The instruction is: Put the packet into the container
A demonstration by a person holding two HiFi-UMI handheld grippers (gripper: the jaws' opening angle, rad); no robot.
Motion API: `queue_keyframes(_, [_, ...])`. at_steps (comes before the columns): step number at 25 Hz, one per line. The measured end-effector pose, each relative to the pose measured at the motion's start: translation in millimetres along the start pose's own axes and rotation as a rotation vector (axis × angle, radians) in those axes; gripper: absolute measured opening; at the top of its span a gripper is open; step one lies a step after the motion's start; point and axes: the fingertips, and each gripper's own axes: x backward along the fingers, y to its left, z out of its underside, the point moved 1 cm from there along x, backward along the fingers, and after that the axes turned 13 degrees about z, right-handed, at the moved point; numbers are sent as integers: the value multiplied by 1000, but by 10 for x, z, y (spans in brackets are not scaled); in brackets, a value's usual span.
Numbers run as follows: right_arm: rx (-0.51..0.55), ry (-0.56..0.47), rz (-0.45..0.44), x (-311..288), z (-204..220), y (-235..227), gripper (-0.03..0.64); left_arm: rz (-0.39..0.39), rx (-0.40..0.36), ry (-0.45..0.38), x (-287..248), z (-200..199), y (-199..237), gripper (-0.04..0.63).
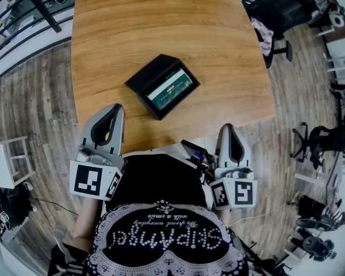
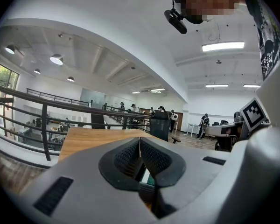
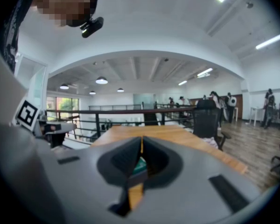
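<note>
Head view, packet [image 1: 170, 89] inside container [image 1: 152, 73]

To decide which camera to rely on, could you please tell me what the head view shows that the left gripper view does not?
Only the head view: the packet lying inside the black container, seen whole from above. Only the left gripper view: a railing, ceiling lights and distant people. Both: the wooden table and the left gripper, its jaws together.
</note>
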Motion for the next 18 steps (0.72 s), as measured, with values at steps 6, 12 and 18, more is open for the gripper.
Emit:
queue_keyframes(6, [1, -1, 6, 5, -2, -13, 34, 1, -1, -1, 0, -1, -1, 31])
queue_keyframes(12, [9, -6, 9, 12, -10, -24, 34, 6, 0, 2, -5, -6, -18, 31])
queue_keyframes(18, [12, -3, 14, 24, 5, -41, 34, 6, 0, 2, -2, 8, -32, 31])
